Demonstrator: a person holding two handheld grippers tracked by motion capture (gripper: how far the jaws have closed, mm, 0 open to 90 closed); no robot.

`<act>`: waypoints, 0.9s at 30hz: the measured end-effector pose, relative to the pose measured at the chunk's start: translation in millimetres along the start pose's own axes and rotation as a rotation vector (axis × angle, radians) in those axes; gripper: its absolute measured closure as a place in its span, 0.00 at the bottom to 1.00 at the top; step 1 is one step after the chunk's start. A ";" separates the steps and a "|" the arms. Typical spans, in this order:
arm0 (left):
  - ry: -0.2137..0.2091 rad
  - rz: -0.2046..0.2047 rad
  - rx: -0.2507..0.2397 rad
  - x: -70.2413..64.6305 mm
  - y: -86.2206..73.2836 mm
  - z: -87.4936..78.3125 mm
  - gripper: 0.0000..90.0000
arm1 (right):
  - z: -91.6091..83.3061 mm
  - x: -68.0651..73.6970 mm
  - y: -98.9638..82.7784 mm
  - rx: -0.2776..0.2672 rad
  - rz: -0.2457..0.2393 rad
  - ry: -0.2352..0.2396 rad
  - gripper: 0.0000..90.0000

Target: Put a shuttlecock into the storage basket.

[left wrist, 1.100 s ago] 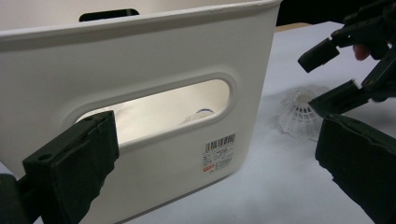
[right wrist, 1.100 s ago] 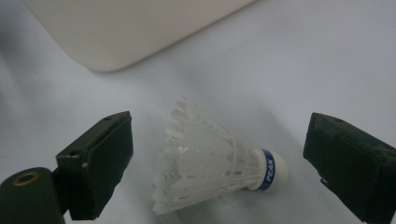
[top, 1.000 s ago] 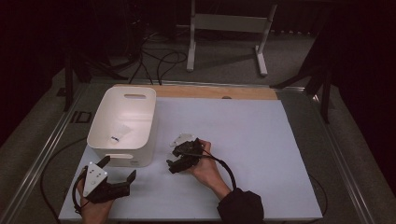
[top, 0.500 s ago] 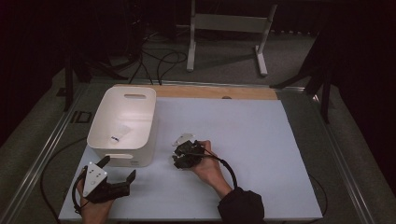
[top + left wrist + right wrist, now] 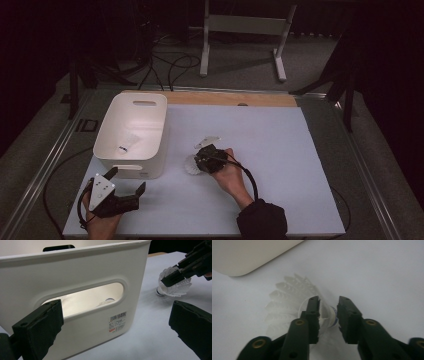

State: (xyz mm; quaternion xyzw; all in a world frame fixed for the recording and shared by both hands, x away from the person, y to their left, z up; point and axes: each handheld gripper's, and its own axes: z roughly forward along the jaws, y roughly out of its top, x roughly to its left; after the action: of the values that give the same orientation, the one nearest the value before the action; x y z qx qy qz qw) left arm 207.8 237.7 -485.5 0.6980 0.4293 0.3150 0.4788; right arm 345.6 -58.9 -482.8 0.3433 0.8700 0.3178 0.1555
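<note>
White feathered shuttlecock [image 5: 287,307] on table [image 5: 280,150], at 3 o'clock of bin [image 5: 131,131]; right gripper [image 5: 329,315] narrowly parted around cork, not clamped. Left gripper [image 5: 125,187] wide, empty. Risk: crushed feathers, cork slipping.

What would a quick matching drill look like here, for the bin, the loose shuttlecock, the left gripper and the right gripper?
Things:
1. white bin
2. shuttlecock
3. left gripper
4. right gripper

States:
A. jaws wide apart, facing the bin's handle slot
B. lying on the table between two jaws
C. jaws either side of the shuttlecock's base
D. holds another shuttlecock inside

Pairs: 1-D, 2-B, 3-A, 4-C
</note>
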 end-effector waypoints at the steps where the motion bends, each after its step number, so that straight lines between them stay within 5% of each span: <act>1: 0.000 0.000 0.000 0.0 0.0 0.0 0.00 | -0.1 -0.8 0.0 -0.002 0.005 0.007 0.84; 10: 0.000 0.001 0.000 0.0 0.0 -0.1 0.00 | -4.9 -3.5 2.1 -0.022 0.039 0.026 0.97; 27: 0.000 0.002 0.002 0.0 0.0 0.0 0.00 | -15.7 -5.6 6.4 -0.062 0.064 0.024 0.99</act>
State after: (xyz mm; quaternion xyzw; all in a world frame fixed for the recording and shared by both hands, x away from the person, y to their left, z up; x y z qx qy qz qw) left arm 207.8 237.7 -485.5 0.6990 0.4290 0.3149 0.4778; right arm 345.1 -66.2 -466.6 0.3620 0.8503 0.3534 0.1452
